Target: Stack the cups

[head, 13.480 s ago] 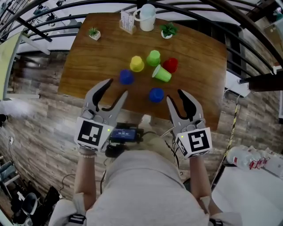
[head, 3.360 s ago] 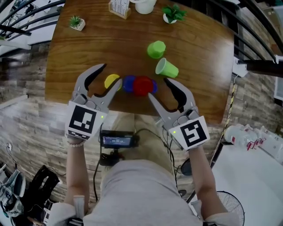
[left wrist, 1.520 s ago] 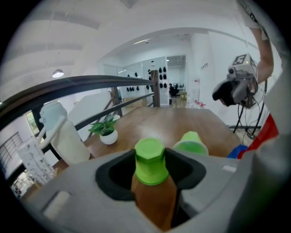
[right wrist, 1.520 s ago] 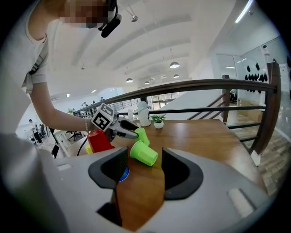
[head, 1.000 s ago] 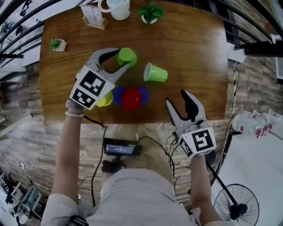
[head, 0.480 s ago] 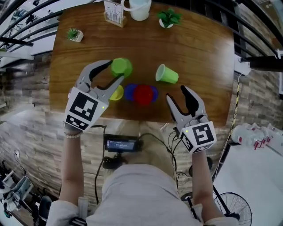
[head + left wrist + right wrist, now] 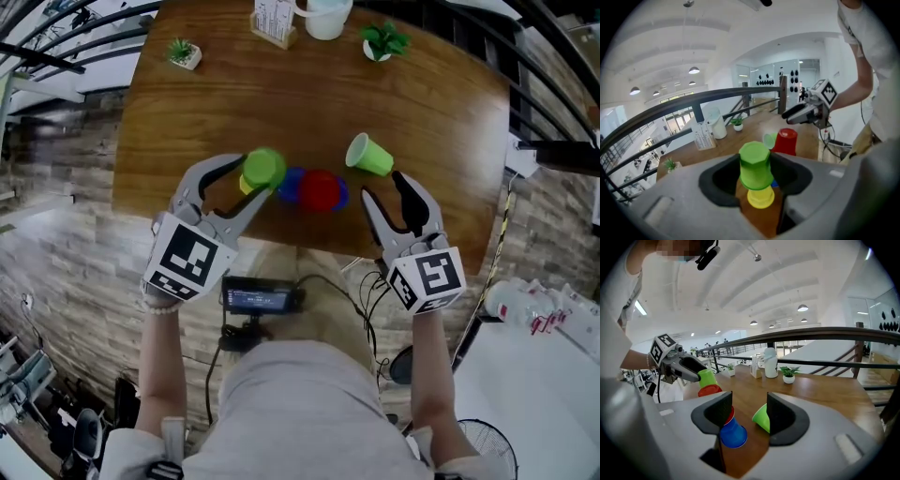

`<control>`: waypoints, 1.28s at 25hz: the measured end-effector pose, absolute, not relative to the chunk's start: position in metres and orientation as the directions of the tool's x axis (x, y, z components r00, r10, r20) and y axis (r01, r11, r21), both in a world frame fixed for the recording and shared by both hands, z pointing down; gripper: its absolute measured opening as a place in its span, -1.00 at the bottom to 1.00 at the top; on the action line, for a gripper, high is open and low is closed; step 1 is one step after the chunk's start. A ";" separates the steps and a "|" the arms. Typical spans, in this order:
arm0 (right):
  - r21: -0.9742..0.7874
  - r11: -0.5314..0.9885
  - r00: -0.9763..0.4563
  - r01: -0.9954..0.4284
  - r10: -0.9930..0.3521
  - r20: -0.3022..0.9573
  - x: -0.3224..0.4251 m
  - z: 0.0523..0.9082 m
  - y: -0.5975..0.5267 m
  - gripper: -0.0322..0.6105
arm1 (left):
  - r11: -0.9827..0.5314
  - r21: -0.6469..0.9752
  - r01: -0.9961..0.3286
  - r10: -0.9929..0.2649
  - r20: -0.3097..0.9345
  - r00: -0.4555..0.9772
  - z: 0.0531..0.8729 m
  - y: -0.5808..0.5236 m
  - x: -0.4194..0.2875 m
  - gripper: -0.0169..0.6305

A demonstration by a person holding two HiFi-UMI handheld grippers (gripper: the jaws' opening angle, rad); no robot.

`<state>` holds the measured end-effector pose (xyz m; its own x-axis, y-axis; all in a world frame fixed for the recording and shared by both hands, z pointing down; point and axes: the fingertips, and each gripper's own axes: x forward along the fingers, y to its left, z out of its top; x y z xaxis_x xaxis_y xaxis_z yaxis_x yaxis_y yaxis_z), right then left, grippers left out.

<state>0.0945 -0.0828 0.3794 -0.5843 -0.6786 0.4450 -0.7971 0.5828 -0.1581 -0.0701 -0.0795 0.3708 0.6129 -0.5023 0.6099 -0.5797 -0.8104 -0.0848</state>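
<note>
My left gripper (image 7: 255, 176) (image 7: 754, 174) is shut on an upside-down green cup (image 7: 263, 168) (image 7: 754, 164) and holds it in the air just above a yellow cup (image 7: 245, 185) (image 7: 761, 197) that stands upside down on the table. Right of it sits a cluster of a red cup (image 7: 321, 190) (image 7: 786, 140) and blue cups (image 7: 292, 185) (image 7: 732, 433). A second green cup (image 7: 368, 155) (image 7: 761, 418) lies on its side. My right gripper (image 7: 384, 188) (image 7: 749, 411) is open and empty, near the red cup and the lying green cup.
The wooden table (image 7: 441, 112) has its near edge right under both grippers. At the far edge stand a white pitcher (image 7: 325, 17), a card holder (image 7: 274, 21) and two small potted plants (image 7: 382, 42) (image 7: 184, 52). Dark railings run past the table.
My left gripper has carried the green cup from the table's middle toward the near edge, ending above the yellow cup. The right gripper shifted slightly toward the cups.
</note>
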 end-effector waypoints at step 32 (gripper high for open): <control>0.095 0.787 -0.549 -0.609 -0.505 0.666 0.138 0.474 -0.105 -0.22 | -0.767 -0.023 -0.641 -0.533 0.579 0.617 0.363 -0.035 -0.076 -0.17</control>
